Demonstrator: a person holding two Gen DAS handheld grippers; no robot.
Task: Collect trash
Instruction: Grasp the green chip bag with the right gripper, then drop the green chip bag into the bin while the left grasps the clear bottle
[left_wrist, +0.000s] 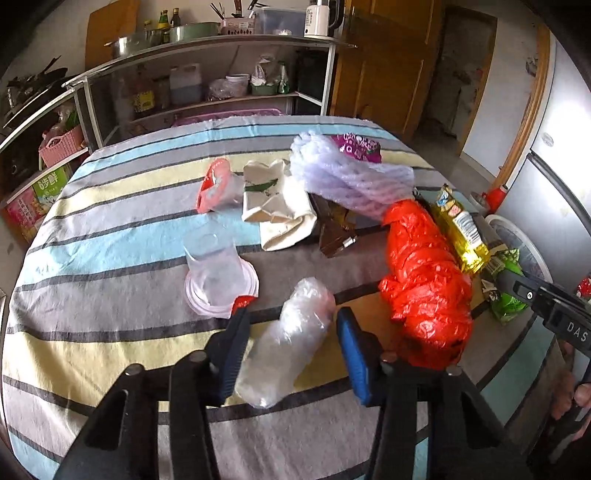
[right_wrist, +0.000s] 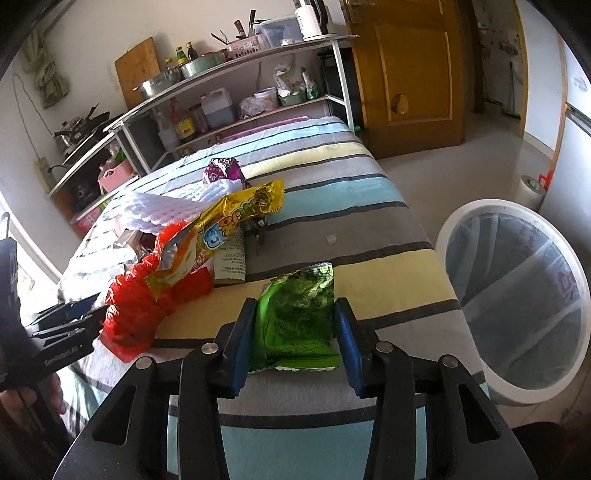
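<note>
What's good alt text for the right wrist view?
The open right gripper straddles a green snack wrapper lying on a striped tablecloth. A lined white trash bin stands just off the table's right edge; a red plastic bag and gold wrapper lie left.

Black angular frame of the left gripper (left_wrist: 291, 317) carries blue finger pads (left_wrist: 351, 343), silver pivot screws, a red tip at 10 o'clock; the right gripper (right_wrist: 295, 314) matches, white lettering on its casing.
</note>
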